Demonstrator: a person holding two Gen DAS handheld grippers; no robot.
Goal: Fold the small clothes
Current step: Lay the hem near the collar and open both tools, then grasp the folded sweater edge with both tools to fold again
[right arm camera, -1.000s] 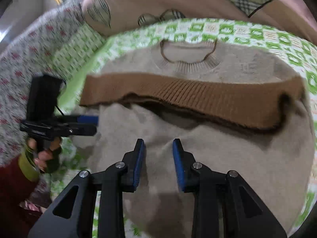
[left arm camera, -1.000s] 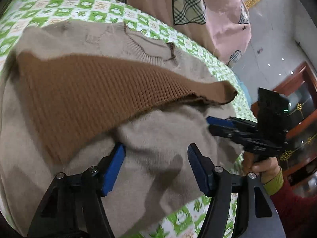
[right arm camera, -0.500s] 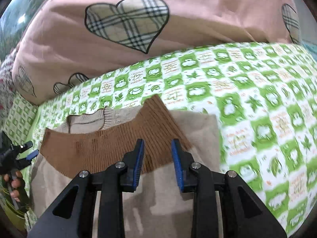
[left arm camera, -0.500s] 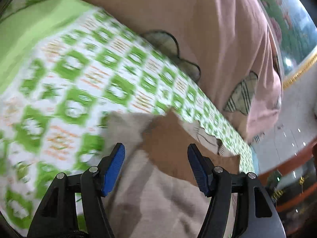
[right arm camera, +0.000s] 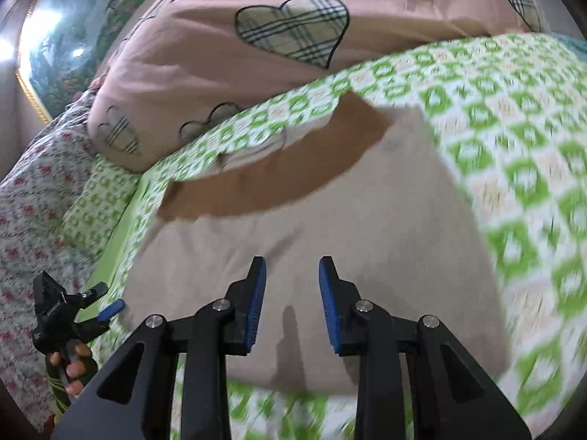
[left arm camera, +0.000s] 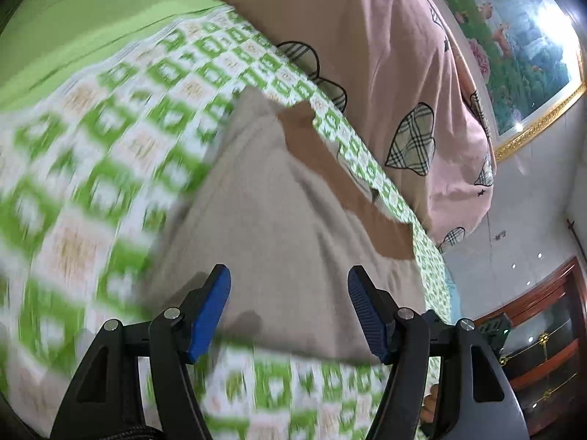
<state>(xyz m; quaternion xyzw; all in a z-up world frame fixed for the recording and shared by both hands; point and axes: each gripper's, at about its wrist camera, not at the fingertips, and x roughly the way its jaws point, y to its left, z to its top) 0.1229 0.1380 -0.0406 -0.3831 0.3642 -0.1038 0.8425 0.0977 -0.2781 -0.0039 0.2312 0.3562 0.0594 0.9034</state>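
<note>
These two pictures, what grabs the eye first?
A beige sweater with a brown ribbed band lies on a green-and-white checked bedspread. Behind it bulges a pink quilt with plaid hearts. Up front, the right gripper gapes open above the sweater.

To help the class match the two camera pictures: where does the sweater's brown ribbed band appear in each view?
Left wrist: the brown ribbed band runs diagonally from upper centre toward the right.
Right wrist: the band crosses the centre-left, above the beige sweater.
Shared landmark: the pink heart-print quilt behind it.
</note>
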